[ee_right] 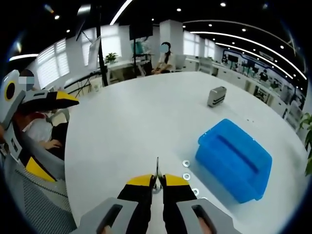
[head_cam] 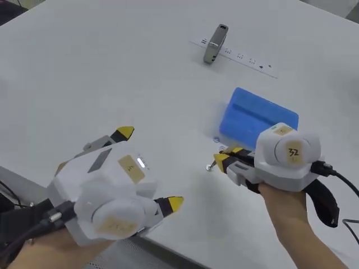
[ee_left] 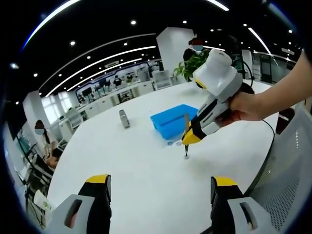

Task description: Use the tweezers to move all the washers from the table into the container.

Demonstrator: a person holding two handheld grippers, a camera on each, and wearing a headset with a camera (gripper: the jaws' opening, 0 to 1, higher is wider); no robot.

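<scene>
- Room: open office with ceiling lights, noted across the upper frame of both gripper views.
- Desk (head_cam: 112, 73): white, smooth and hard; small parts are judged liable to skid.
- Container (ee_right: 234, 158): blue, right of centre.
- Left claw (ee_left: 162, 181): spread wide, nothing held.
- Right claw (ee_right: 157, 181): closed on tweezers (ee_right: 157, 168), bottom centre.
- Washers (ee_right: 186, 163): three counted on the desk, just beside Container; judged light, stiff, slippery; best pinched across the rim.
</scene>
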